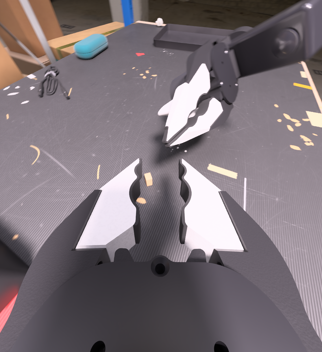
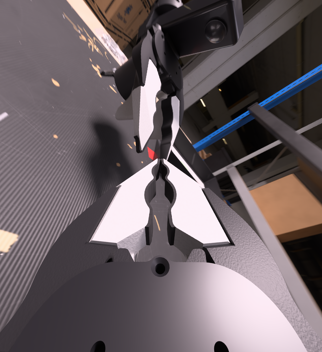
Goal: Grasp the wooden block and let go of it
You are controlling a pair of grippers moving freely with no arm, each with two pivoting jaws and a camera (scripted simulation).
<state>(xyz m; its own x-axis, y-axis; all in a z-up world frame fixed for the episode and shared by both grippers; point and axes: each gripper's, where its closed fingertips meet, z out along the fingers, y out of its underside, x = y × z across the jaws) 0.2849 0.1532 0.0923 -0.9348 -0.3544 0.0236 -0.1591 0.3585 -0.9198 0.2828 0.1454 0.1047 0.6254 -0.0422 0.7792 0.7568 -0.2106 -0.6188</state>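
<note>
A dark, woven-textured tabletop (image 1: 80,144), scuffed and speckled with tan chips and tape scraps, stretches toward cardboard boxes and shelving with a blue upright. On it lie a teal case (image 1: 91,46), a coiled black cable (image 1: 49,82), a shallow dark tray (image 1: 183,37) at the far edge and a small red marker (image 1: 139,54). The wooden block (image 1: 148,179), a small pale piece, sits on the tabletop inside the span of the left tool (image 1: 160,162), close against the inner face of its left finger and a little behind the fingertips; its longer side seems to run roughly along the fingers, though it is too small to be sure. The left tool stands wide apart with nothing in it, so the grasp seems not yet made, and the block lies off-centre, nearer one finger than the other. The right tool (image 2: 159,161) has its tips pressed together and empty; in the left wrist view it hangs (image 1: 170,143) just beyond the left tool, angled down to the tabletop. The left tool is plainly the nearer one. The right wrist view does not show the block; it shows the left tool (image 2: 152,150) from in front, and the shelving beyond.
</note>
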